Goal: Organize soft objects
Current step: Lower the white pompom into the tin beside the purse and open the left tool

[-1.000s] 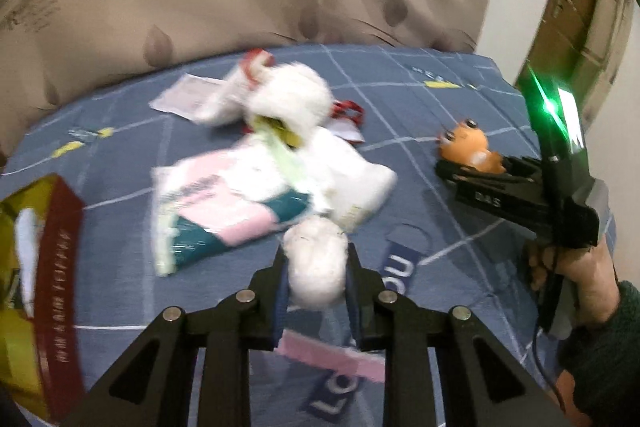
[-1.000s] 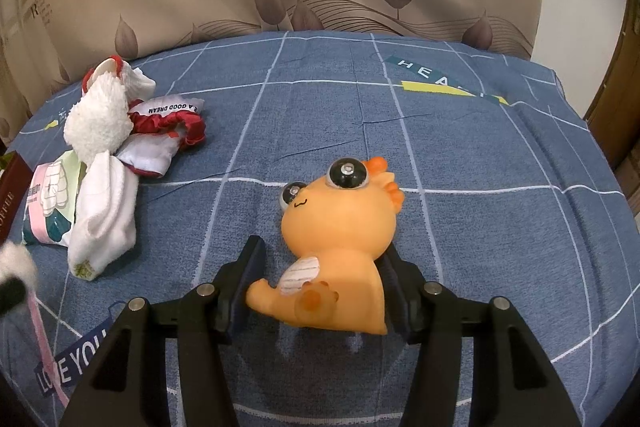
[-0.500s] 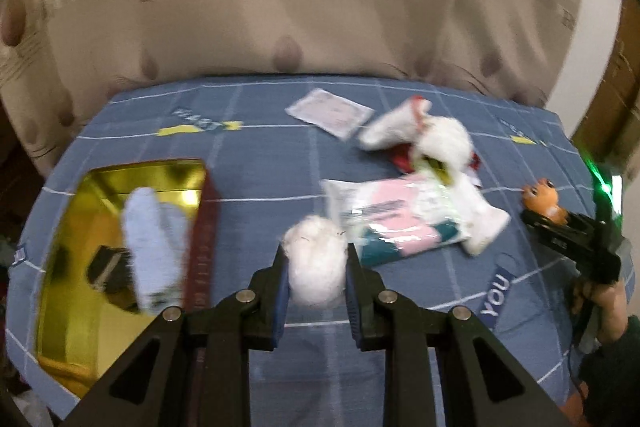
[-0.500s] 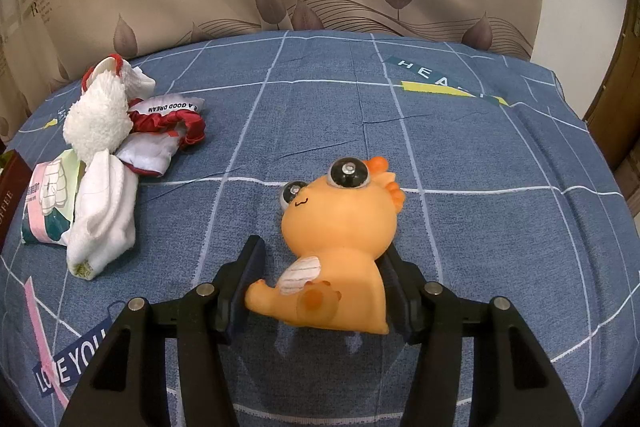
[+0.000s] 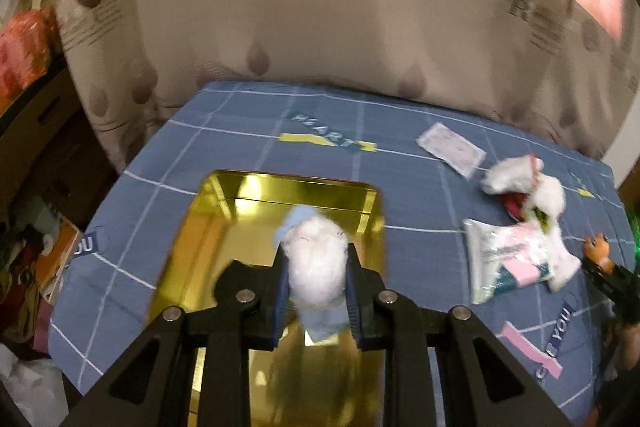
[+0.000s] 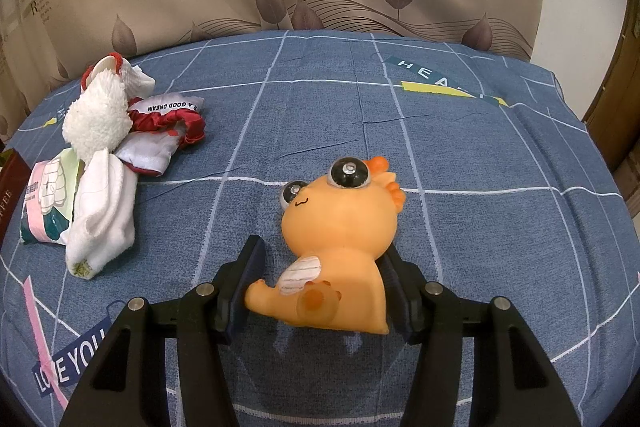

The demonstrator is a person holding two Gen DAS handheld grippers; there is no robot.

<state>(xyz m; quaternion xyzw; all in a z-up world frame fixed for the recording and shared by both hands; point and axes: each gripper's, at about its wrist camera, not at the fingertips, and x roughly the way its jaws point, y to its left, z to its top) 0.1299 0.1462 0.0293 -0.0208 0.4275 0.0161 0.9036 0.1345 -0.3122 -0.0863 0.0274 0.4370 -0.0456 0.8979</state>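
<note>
Left gripper [image 5: 316, 283] is clamped on a white fluffy ball [image 5: 317, 263], held above the gold tin [image 5: 240, 199]. Right gripper [image 6: 320, 283] grips the orange toy dragon [image 6: 340, 235] resting on the blue bedspread [image 6: 460, 155]; the sock pile [image 6: 100, 163] lies well left of the dragon.

left claw [image 5: 316, 291] clamped on white fluffy ball [image 5: 317, 263] | over gold tin [image 5: 224, 223] | blue bedspread [image 5: 420, 195]

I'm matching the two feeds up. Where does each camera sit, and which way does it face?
Left wrist: on the left gripper, angled down over the gold tin, gripping a white fluffy ball.
Right wrist: on the right gripper, looking down across the blue bedcover, flanking the orange toy.
Shared: bedcover, sock pile, orange toy.
</note>
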